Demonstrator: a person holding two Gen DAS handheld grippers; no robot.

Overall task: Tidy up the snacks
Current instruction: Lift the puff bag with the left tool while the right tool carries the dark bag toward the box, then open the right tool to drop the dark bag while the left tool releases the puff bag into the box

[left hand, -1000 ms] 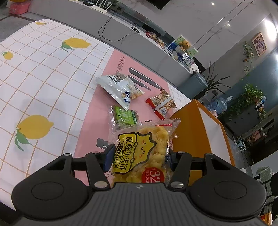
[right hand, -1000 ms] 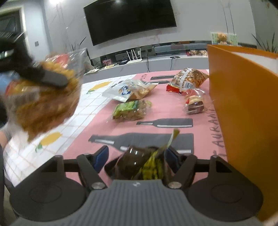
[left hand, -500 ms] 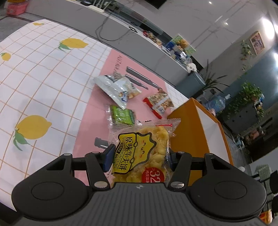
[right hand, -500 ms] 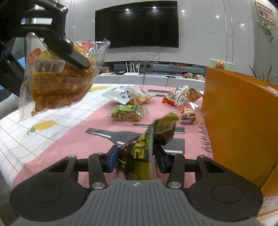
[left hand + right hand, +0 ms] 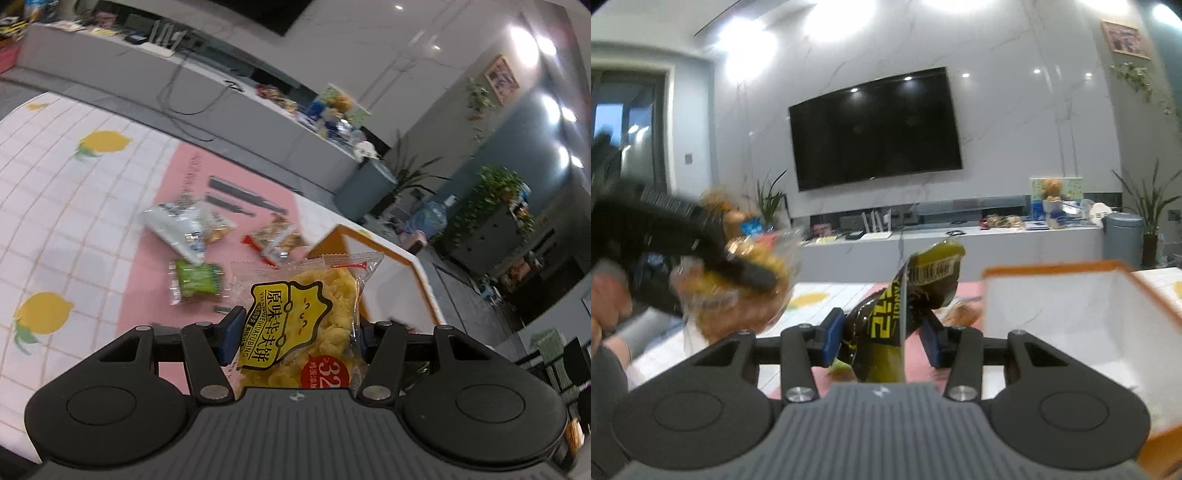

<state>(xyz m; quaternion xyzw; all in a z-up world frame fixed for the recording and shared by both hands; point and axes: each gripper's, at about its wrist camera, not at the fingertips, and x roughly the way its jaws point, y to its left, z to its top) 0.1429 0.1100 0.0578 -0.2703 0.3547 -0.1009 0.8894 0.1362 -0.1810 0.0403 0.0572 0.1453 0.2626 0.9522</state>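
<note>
Since a second earlier, both hand-held grippers had risen off the bench, and the right hand-held gripper (image 5: 882,338), its jaws having closed, was clamped on a dark brown and green snack packet (image 5: 905,295) that now hung in the air. The left hand-held gripper (image 5: 299,334) was clamped on a clear packet of yellow crisp cake (image 5: 306,317), also held above the bench. An orange box with a white inside (image 5: 1071,314) stood open just to the right of both packets. Left lying on the pink mat (image 5: 147,280) were a white and blue packet (image 5: 181,229), a green packet (image 5: 195,282) and a red-edged packet (image 5: 277,240), slightly blurred. The lemon-print tablecloth (image 5: 66,221) covered the rest of the bench.
</note>
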